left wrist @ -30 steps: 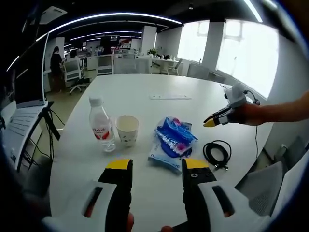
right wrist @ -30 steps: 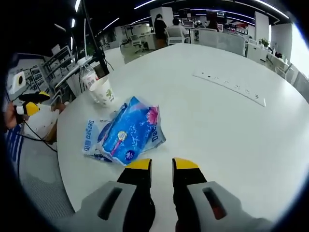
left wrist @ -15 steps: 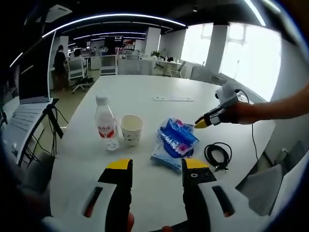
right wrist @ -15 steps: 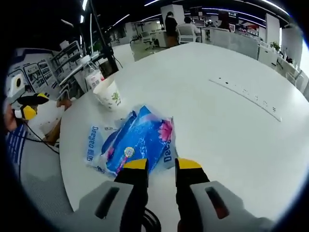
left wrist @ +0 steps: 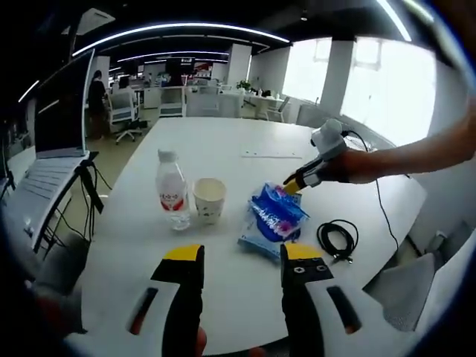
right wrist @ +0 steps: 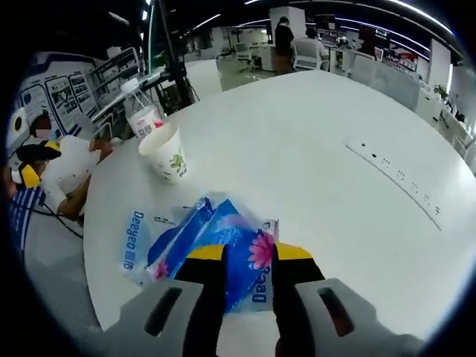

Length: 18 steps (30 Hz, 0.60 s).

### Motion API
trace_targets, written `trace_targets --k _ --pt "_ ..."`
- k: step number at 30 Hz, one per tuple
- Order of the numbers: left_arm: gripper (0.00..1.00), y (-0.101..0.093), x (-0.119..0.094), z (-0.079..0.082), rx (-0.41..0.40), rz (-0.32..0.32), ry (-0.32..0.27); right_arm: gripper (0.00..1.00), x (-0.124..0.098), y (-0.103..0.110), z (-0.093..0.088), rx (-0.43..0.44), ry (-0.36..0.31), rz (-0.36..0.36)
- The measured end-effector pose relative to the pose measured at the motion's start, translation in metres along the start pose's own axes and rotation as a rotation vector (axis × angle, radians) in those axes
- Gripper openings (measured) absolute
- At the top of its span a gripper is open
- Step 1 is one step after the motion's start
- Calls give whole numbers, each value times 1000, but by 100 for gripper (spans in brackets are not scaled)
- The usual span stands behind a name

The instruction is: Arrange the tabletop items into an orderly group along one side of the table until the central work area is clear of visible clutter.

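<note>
- A crumpled blue tissue pack (right wrist: 223, 242) is straddled by the right hand-held gripper (right wrist: 249, 253), jaws parted, not clamped.
- It lies on the white worktop (left wrist: 245, 178), near a paper cup (left wrist: 209, 200).
- The left hand-held gripper (left wrist: 239, 253) is held released.

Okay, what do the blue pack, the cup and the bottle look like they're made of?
Blue pack: soft glossy plastic film, judging by its crinkles and sheen. Cup: likely matte paper, white with a small printed plant. Bottle: clear plastic, see-through with a red label and white cap; probably thin-walled, though that is hard to tell.
</note>
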<state>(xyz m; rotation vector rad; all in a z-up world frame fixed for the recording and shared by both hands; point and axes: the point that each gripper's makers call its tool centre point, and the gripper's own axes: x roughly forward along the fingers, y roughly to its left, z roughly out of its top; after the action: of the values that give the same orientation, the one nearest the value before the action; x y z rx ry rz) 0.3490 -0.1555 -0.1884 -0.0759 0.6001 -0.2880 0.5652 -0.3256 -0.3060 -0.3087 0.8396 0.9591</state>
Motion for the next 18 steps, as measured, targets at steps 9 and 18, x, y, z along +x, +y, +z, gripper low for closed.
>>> trace_targets --k 9,18 --pt "40 6 -5 -3 -8 15 -1 28 18 -3 -1 -53 44 40" --pt "40 10 -1 6 -10 23 3 21 24 -2 8 -164 92 67"
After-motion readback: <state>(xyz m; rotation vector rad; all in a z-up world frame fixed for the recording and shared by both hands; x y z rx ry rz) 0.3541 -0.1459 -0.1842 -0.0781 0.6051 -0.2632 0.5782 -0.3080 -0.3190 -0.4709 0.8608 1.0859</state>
